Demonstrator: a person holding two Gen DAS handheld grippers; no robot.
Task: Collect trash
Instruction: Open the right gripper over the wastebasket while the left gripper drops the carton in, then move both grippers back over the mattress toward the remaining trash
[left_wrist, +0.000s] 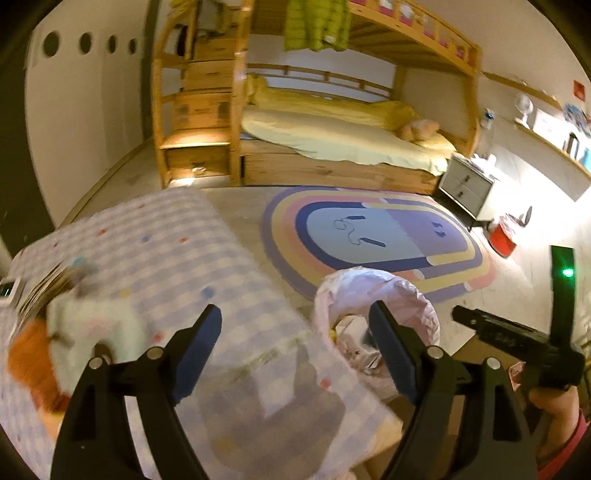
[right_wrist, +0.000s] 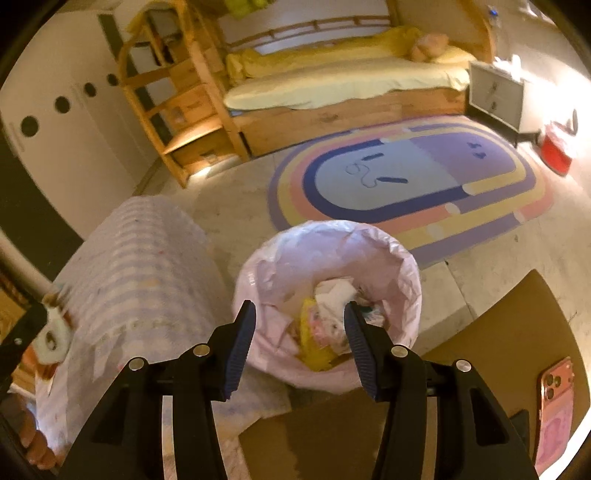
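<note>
A trash bin lined with a pale pink bag (right_wrist: 328, 258) stands on the floor beside a bed with a checked cover (right_wrist: 140, 266). Crumpled white paper and a yellow wrapper (right_wrist: 317, 332) lie inside it. My right gripper (right_wrist: 299, 325) is open and empty, right above the bin's near rim. My left gripper (left_wrist: 295, 332) is open and empty, above the checked cover's corner (left_wrist: 184, 258), with the bin (left_wrist: 373, 291) behind its right finger. The right gripper's body (left_wrist: 517, 339) shows at the right of the left wrist view.
A brown table (right_wrist: 498, 332) with a pink phone (right_wrist: 554, 406) is at the lower right. A soft toy (left_wrist: 74, 332) lies on the checked bed. A rainbow rug (right_wrist: 406, 177), a wooden bunk bed (left_wrist: 332, 129), a grey nightstand (left_wrist: 465, 184) and a red bin (left_wrist: 502, 236) lie beyond.
</note>
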